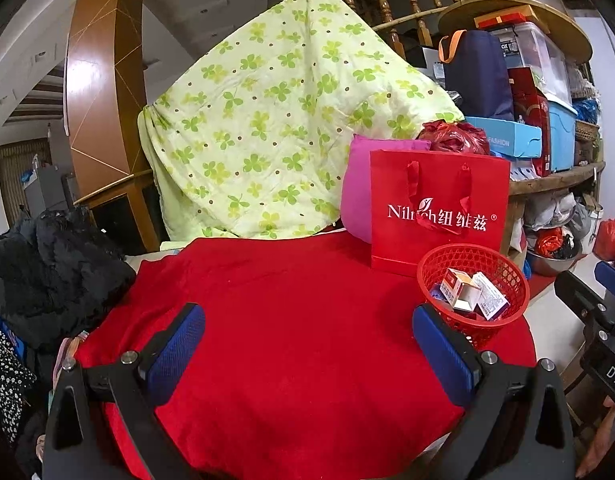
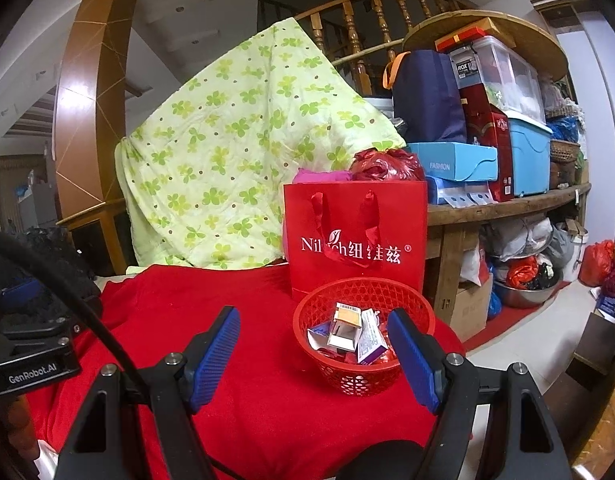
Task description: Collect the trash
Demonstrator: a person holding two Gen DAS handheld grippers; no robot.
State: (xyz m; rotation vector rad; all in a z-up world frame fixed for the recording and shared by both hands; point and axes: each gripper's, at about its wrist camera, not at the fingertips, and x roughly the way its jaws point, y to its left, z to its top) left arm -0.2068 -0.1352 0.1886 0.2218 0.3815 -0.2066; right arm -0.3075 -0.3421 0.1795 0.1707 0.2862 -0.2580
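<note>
A red mesh basket [image 1: 503, 268] [image 2: 331, 372] stands on a table covered with a red cloth [image 1: 291, 320] [image 2: 259, 400], near its right edge. Several small cartons and wrappers [image 1: 473, 290] [image 2: 347, 330] lie inside the basket. My left gripper [image 1: 307, 344] is open and empty above the cloth, left of the basket. My right gripper [image 2: 313, 350] is open and empty, its right finger just in front of the basket. The right gripper's body shows at the right edge of the left wrist view [image 1: 603, 320]; the left gripper's body shows at the left of the right wrist view [image 2: 31, 344].
A red paper gift bag [image 1: 439, 208] [image 2: 355, 240] stands right behind the basket, with a pink cushion [image 1: 363, 192] and a red plastic bag [image 2: 387, 166] behind it. A green floral quilt [image 1: 275, 120] hangs at the back. Black clothes [image 1: 47, 272] lie left. Cluttered shelves [image 2: 507, 200] stand right.
</note>
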